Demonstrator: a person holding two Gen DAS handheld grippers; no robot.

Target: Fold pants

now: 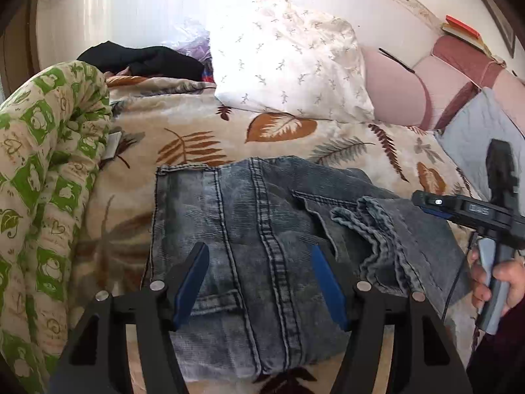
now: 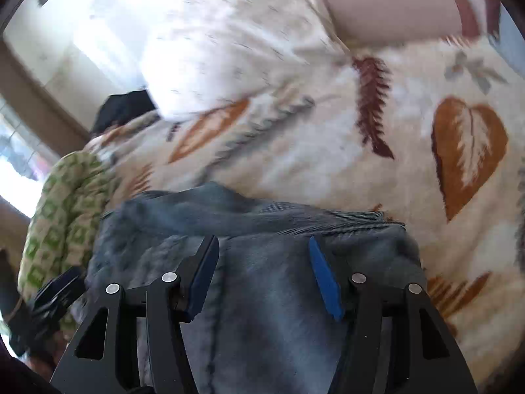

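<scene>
Leaf-printed cream bedding (image 1: 197, 121) covers the bed on which everything lies, with a white sprigged pillow (image 1: 292, 59) at its head against a pink padded headboard (image 1: 397, 88). Gray denim pants (image 1: 262, 229) rest folded into a compact stack near the front of the bed, back pocket and center seam facing up, and the frayed leg hems (image 1: 377, 229) lie doubled over on the stack's right side. A green-and-cream quilt (image 1: 42, 170) is bunched along the left edge of the bed, and a black garment (image 1: 141, 57) sits heaped behind it. Books (image 1: 459, 31) lie stacked on top of the headboard; a gray quilted cushion (image 1: 475, 124) leans at the right. No container shows in either view. The left gripper (image 1: 259, 279) hovers over the pants with its blue-padded jaws spread apart, gripping nothing. The right gripper (image 2: 262, 275) is likewise released, fingers splayed above the denim, though its view is motion-blurred.
</scene>
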